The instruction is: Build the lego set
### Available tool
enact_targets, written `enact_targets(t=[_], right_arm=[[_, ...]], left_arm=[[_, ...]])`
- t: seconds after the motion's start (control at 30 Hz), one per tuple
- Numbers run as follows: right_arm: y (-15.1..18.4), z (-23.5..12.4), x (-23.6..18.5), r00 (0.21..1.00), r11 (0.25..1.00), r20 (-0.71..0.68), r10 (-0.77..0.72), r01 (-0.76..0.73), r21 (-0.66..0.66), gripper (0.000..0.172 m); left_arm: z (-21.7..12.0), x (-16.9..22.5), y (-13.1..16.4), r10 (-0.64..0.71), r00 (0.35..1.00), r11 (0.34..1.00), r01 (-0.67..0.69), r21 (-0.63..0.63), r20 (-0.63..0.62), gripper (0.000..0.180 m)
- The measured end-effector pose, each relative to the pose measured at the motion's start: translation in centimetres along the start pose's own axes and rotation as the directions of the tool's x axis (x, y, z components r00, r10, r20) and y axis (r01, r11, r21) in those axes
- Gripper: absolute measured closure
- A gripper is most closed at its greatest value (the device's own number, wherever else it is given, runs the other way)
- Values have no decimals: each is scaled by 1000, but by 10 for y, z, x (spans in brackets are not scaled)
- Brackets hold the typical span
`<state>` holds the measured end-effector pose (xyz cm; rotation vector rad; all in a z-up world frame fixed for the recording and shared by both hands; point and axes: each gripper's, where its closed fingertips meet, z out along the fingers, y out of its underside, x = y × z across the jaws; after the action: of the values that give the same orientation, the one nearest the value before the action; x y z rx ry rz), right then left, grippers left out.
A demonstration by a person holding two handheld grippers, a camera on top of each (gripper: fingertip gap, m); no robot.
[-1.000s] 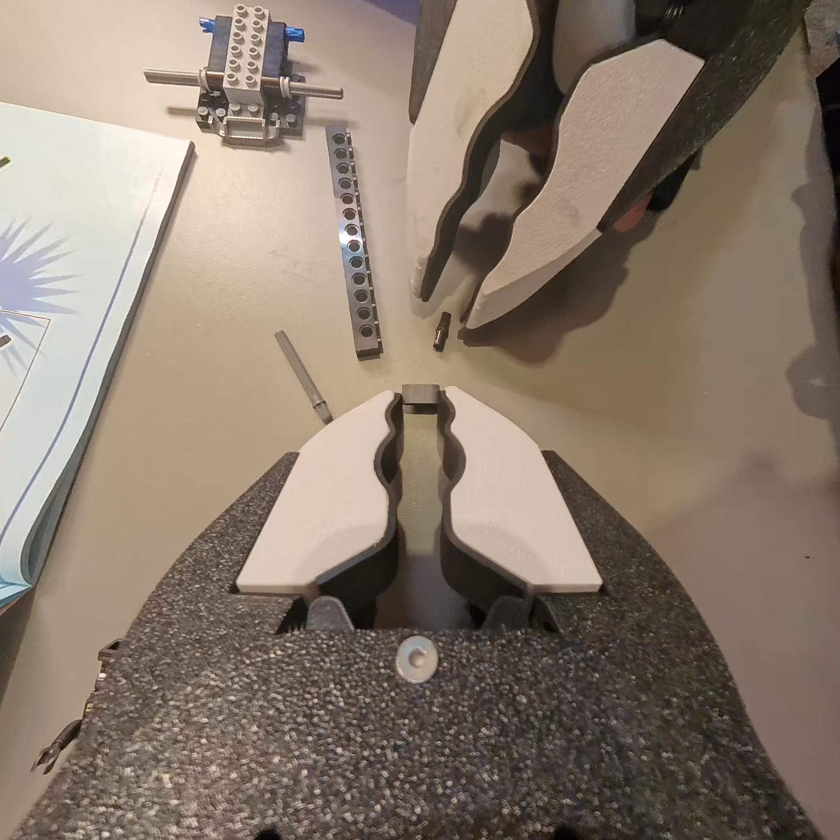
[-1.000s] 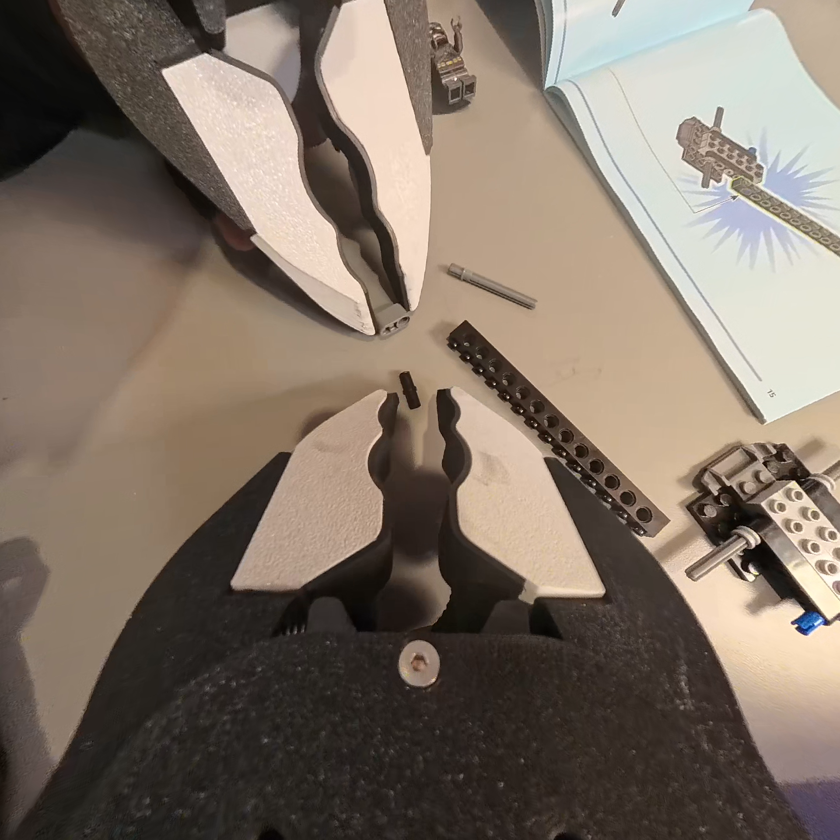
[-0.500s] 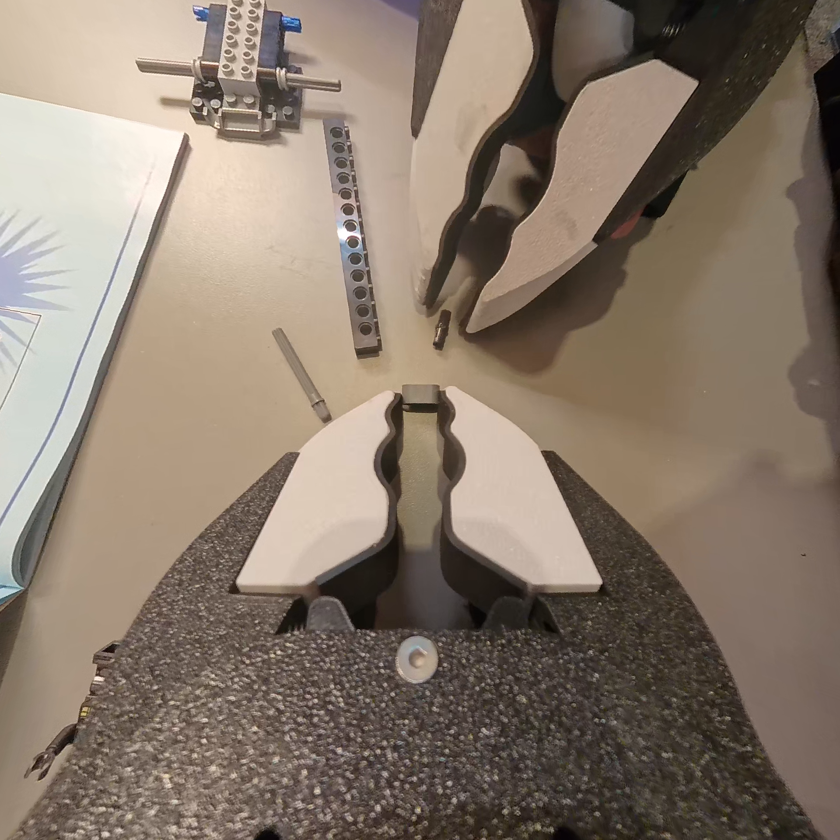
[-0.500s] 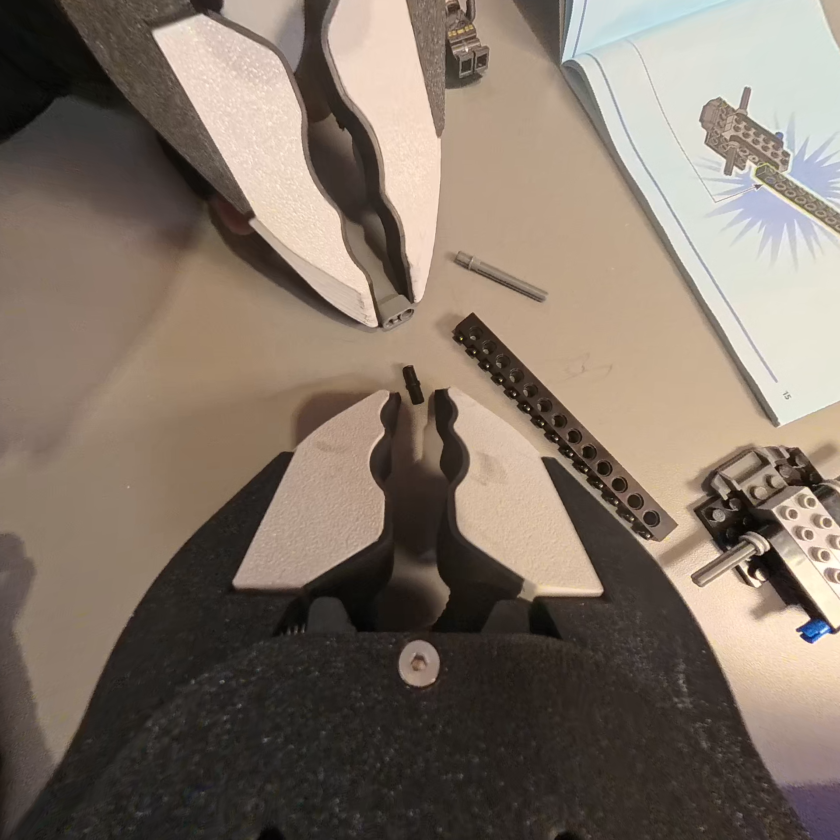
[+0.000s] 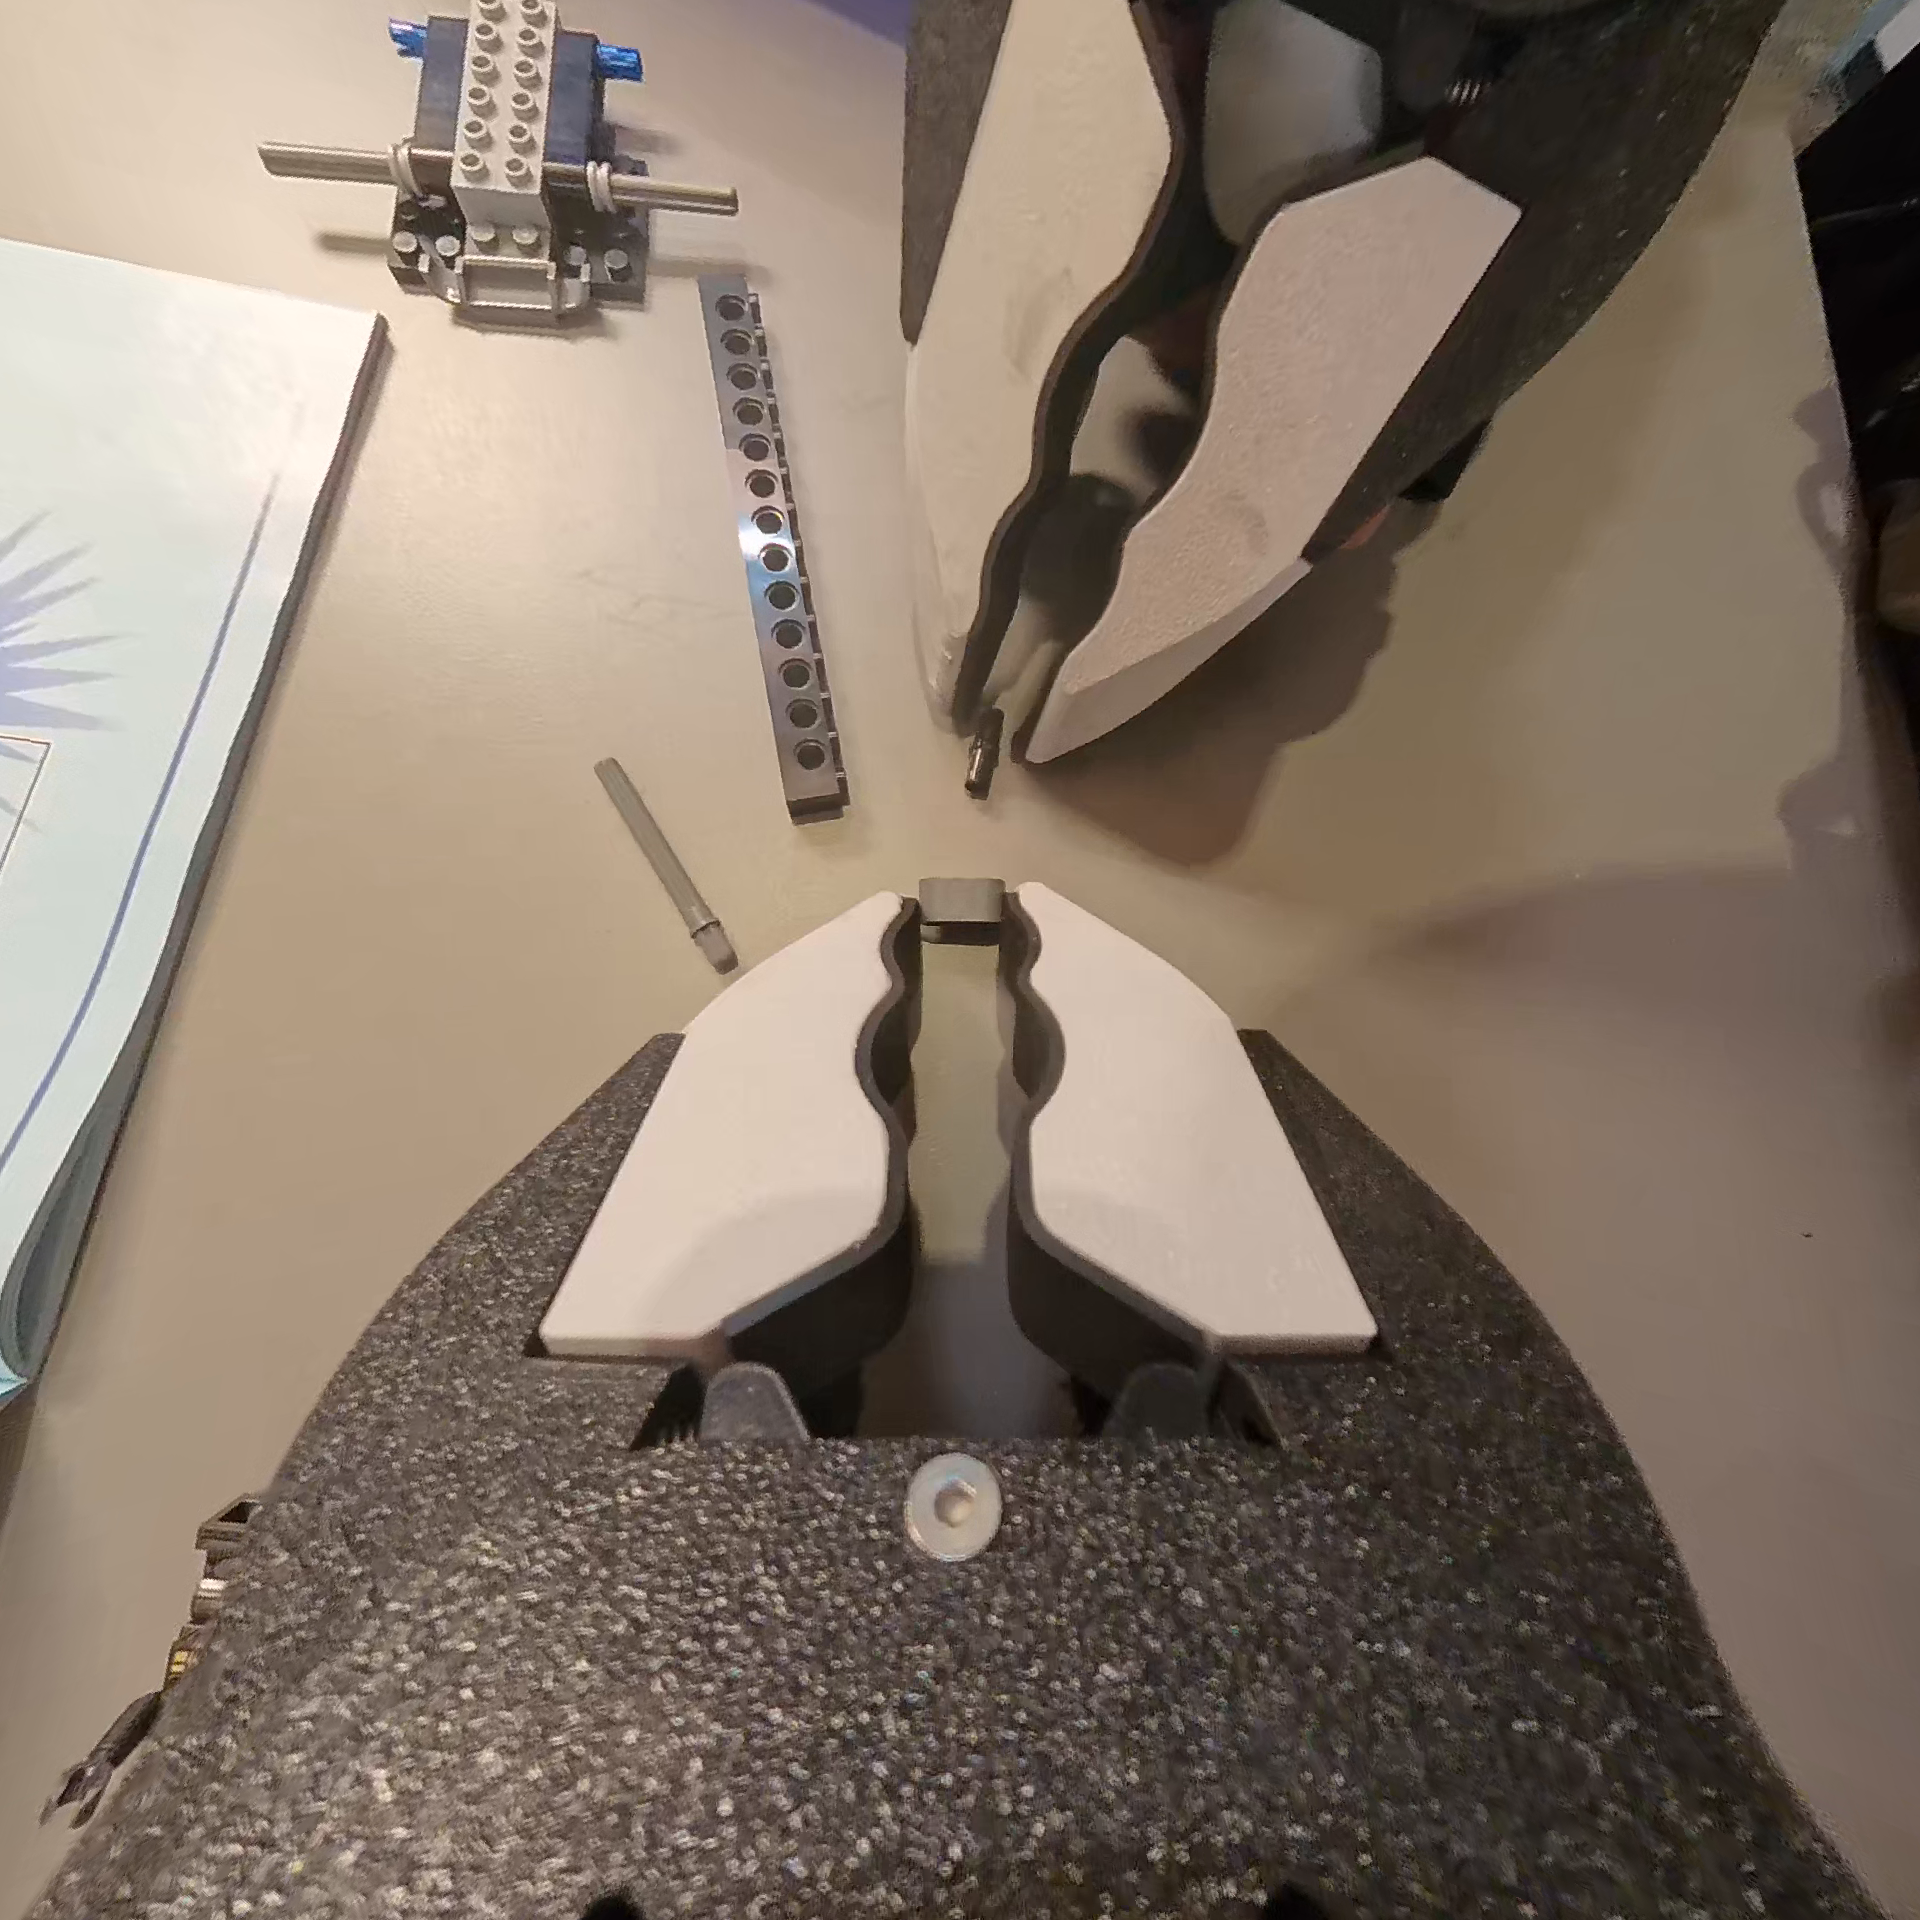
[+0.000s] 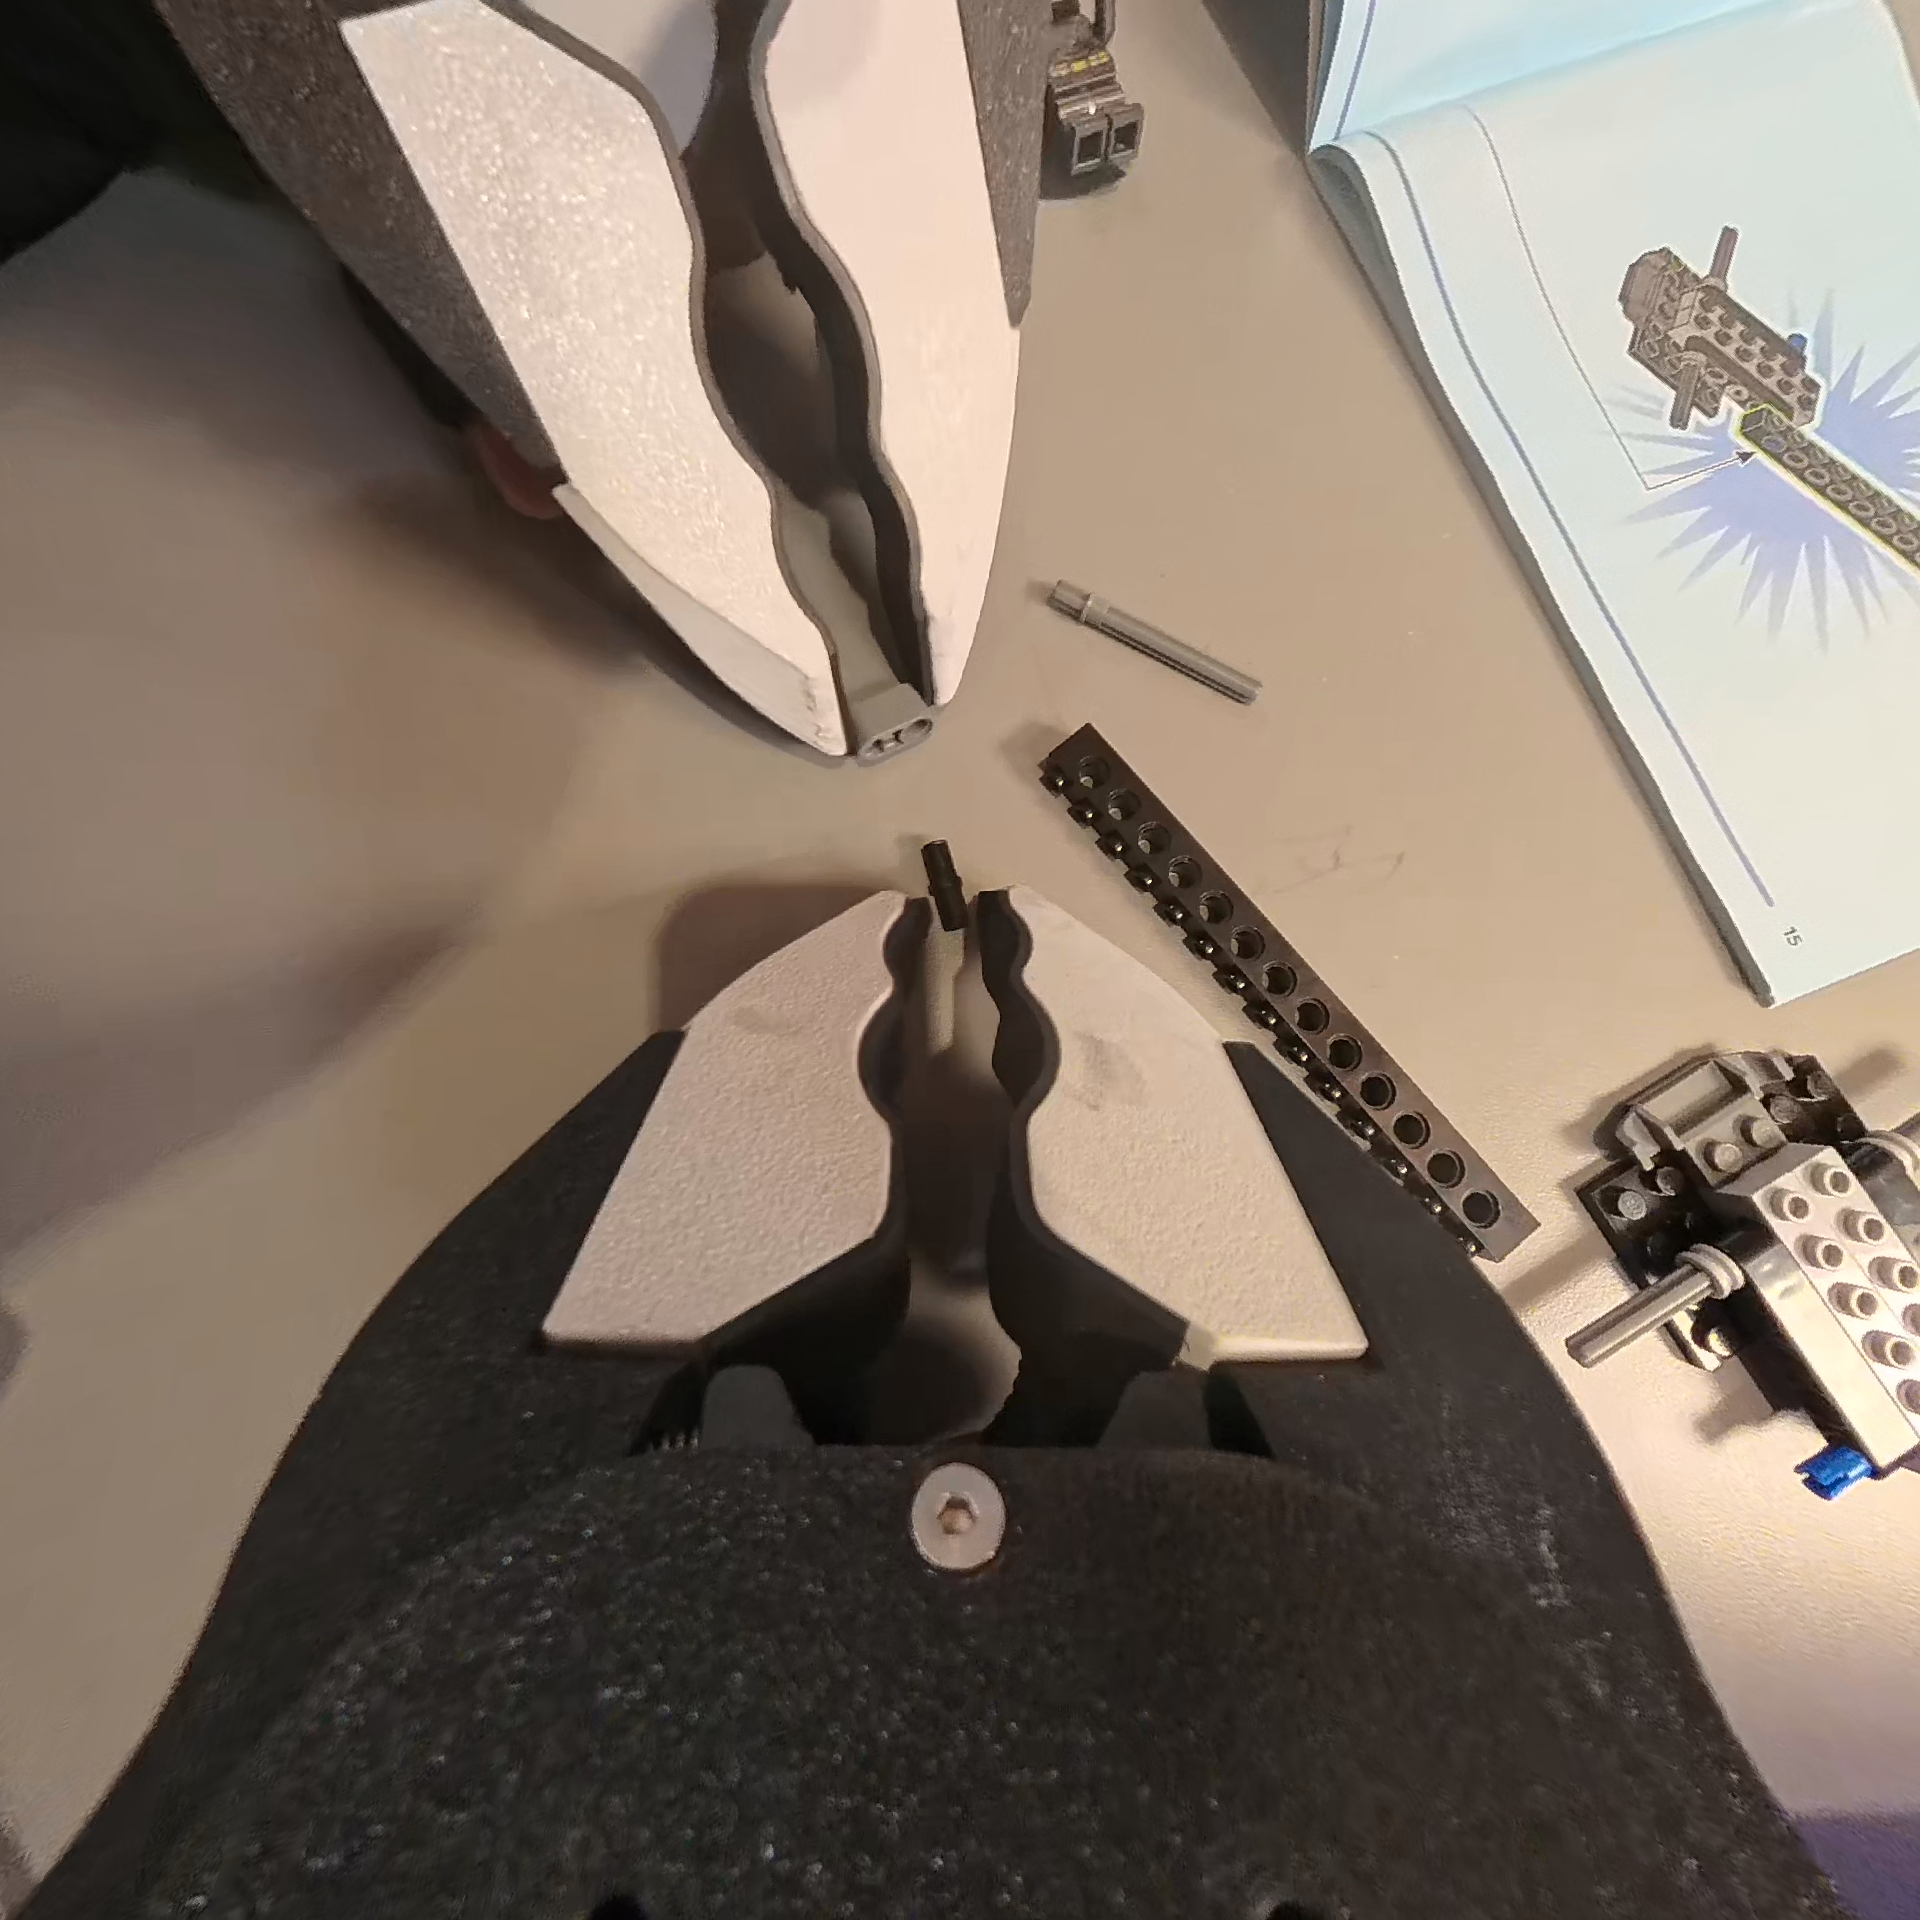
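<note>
My left gripper (image 5: 961,920) is shut on a small grey connector piece (image 5: 963,894), which sticks out past the fingertips just above the table. The right wrist view shows the same piece (image 6: 891,727) pinched between the left fingers. My right gripper (image 6: 948,909) is low over the table with its jaws narrow. A short black pin (image 6: 943,883) lies on the table with its near end between the fingertips. A thin gap shows on each side of the pin, so the pads do not press on it. The left wrist view shows the pin (image 5: 980,750) at the right gripper's tips.
A long black beam with holes (image 6: 1278,987) lies right of the pin, with a grey axle (image 6: 1153,649) beyond it. A grey and black brick assembly (image 6: 1787,1288) stands at the right. An open pale blue instruction booklet (image 6: 1662,468) is at the upper right. A small dark piece (image 6: 1091,114) lies at the top. Only a small space, under 4 cm, lies between the two pairs of fingers.
My right gripper's jaws have narrowed and moved forward, so the black pin's end now lies between the fingertips. My left gripper keeps its hold on the grey connector.
</note>
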<state>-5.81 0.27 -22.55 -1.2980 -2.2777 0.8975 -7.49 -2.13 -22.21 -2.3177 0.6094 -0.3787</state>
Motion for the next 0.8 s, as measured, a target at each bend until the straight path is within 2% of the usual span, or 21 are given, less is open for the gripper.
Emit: enact_targets(t=[0.07,0.27,0.5,0.8], right_arm=[[0,0,1,1000,1000,-9,-3,3,-1,167],[-2,1,0,1000,1000,3,-26,26,2,167],[-15,-3,-5,996,994,60,-72,66,89,167],[-21,-9,-5,994,985,37,-99,93,147,167]], left_arm=[[0,1,0,9,1000,1000,-9,-2,-1,166],[0,5,0,38,999,999,-38,3,-15,166],[-4,8,-5,55,998,997,-54,49,-36,165],[-9,10,-13,86,995,990,-80,115,-49,165]])
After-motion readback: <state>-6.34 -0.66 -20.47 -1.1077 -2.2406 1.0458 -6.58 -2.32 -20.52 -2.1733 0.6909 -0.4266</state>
